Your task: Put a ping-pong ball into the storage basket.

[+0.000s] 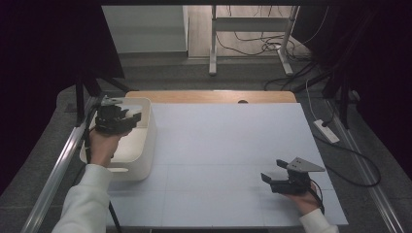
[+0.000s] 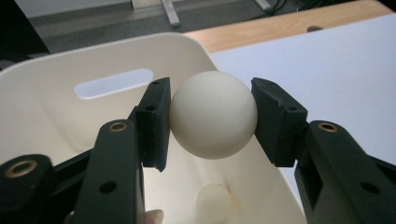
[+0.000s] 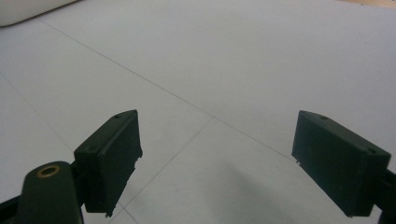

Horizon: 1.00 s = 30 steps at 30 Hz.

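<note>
A white ball (image 2: 213, 114) sits between the black jaws of my left gripper (image 2: 211, 122), pressed by both pads, above the inside of a white bin (image 2: 56, 116). Deep in that bin lies a second white ball (image 2: 214, 201). From above, the left gripper (image 1: 127, 118) hovers over the bin (image 1: 145, 141) at the table's left side, the held ball (image 1: 131, 113) pale at its tip. My right gripper (image 1: 273, 171) rests low over the white table sheet near the front right, its jaws (image 3: 217, 158) wide apart with nothing between them.
The white sheet (image 1: 223, 155) covers most of the table, with a wooden strip (image 1: 209, 96) along the far edge. A metal rail (image 1: 53, 170) runs down the left side. Cables and a power strip (image 1: 326, 130) lie on the floor at the right.
</note>
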{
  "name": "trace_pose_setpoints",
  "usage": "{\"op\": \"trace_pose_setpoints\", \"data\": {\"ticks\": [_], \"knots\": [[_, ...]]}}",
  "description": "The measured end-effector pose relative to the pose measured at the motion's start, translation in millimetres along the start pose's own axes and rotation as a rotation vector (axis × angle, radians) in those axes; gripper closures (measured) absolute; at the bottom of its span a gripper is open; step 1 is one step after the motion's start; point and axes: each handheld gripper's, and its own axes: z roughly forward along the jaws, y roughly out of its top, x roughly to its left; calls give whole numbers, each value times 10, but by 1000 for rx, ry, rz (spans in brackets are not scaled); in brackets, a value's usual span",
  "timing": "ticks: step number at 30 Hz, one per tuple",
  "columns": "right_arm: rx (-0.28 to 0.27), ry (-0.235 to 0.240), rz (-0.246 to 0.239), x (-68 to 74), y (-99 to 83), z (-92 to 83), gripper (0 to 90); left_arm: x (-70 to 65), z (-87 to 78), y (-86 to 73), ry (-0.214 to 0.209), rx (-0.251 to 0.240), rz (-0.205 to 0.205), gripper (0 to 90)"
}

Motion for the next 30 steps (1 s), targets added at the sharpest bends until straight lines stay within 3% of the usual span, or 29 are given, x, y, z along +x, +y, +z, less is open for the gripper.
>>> {"op": "trace_pose_setpoints", "data": {"ticks": [8, 22, 24, 26, 30], "knots": [[-2, -2, 1, -6, -1, -1, 153, 9, 41, -2, 1, 42, 6, 505], [-2, -2, 1, -8, -1, -2, 153, 14, 38, -8, 6, 27, -1, 499], [-2, -2, 1, -8, -1, -2, 153, 20, 23, -9, 4, -9, -8, 451], [-2, -2, 1, -8, -1, -3, 153, 27, 12, -8, -3, -24, -14, 343], [-3, -2, 0, -8, 0, -3, 153, 25, -17, -6, -23, -53, -21, 274]]}}
